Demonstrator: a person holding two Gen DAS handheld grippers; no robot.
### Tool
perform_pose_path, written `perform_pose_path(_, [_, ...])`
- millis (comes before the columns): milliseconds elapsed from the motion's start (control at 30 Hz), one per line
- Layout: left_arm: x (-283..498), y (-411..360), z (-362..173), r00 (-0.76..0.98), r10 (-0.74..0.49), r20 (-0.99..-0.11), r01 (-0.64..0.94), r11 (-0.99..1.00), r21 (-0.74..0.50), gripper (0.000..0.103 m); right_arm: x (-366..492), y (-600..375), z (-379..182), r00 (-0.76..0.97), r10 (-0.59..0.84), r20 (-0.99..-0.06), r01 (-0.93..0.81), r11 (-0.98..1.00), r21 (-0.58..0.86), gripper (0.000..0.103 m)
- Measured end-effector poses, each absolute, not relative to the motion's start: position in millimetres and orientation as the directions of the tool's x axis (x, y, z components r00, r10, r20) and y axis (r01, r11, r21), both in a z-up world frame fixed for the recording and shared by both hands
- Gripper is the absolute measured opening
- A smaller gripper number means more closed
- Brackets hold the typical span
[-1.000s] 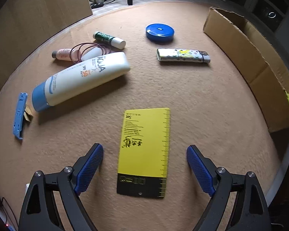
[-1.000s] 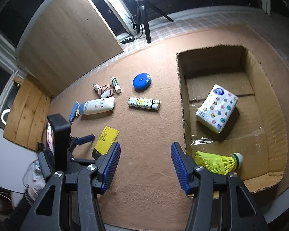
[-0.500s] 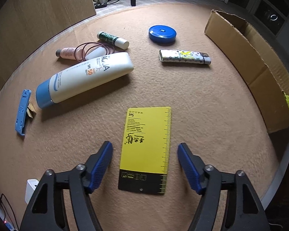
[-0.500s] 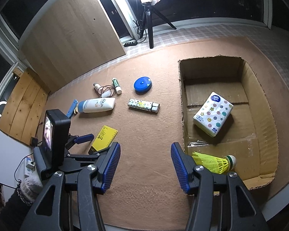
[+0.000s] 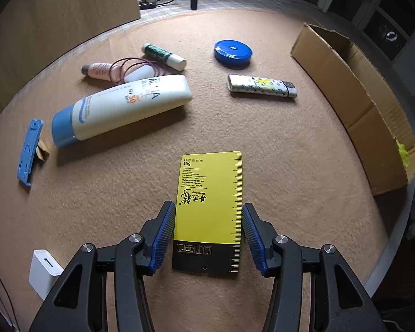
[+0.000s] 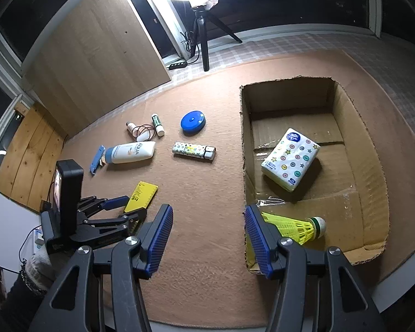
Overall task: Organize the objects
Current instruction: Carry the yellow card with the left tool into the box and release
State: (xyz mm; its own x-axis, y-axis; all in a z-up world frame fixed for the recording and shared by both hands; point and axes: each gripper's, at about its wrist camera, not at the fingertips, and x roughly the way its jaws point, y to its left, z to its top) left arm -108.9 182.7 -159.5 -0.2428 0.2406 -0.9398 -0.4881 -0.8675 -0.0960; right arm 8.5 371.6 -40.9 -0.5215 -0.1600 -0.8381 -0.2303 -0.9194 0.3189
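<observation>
A flat yellow and black card (image 5: 210, 207) lies on the brown felt table. My left gripper (image 5: 209, 221) straddles its near half, its blue pads touching both long edges. In the right wrist view the same card (image 6: 141, 196) shows between the left gripper's fingers (image 6: 116, 202). My right gripper (image 6: 207, 224) is open and empty, held high above the table beside the cardboard box (image 6: 244, 138). The box holds a tissue pack (image 6: 290, 163) and a yellow shuttlecock (image 6: 293, 228).
On the felt lie a sunscreen tube (image 5: 121, 108), a patterned lighter (image 5: 262, 87), a round blue tape measure (image 5: 232, 52), a green lip balm (image 5: 163, 55), a pink tube with a hair tie (image 5: 116, 70) and a blue clip (image 5: 29, 152). A white charger (image 5: 44, 272) sits near left.
My left gripper has closed in from wide open onto the yellow card's edges and moved slightly forward over it. My right gripper has risen a little and stays open.
</observation>
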Motion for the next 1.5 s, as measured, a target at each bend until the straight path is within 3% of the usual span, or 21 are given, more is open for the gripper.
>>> perform_pose_path(333, [-99,208,-116,-0.302,0.291,-0.908,-0.532,-0.842,-0.093,0.053,17,384,-37,-0.535,-0.128,-0.835,-0.249,-0.921,0.3,0.051])
perform_pose_path(633, [-94,302,-68,-0.317,0.411,-0.855,-0.67,-0.735,-0.105,0.053,38,412,-38,-0.528,-0.057,-0.847,-0.304,-0.919,0.251,0.051])
perform_pose_path(1000, [-88,413,-60,-0.256,0.475,-0.842,-0.766,-0.631,-0.122,0.054,67,451,-44,-0.519,-0.004,-0.855,-0.393,-0.887,0.243,0.051])
perform_pose_path(1067, [-86,423,-58,-0.25,0.48,-0.841,-0.773,-0.622,-0.124,0.063,69,455,-46,-0.516,-0.004,-0.857,-0.401,-0.883,0.246,0.051])
perform_pose_path(1133, [-86,426,-57,-0.25,0.493,-0.834,-0.778,-0.614,-0.13,0.072,70,455,-48,-0.512,-0.005,-0.859,-0.403,-0.882,0.246,0.051])
perform_pose_path(1500, [-119,347,-61,-0.35,0.38,-0.856,-0.665,-0.745,-0.058,0.073,47,435,-49,-0.517,-0.055,-0.854,-0.355,-0.895,0.272,0.051])
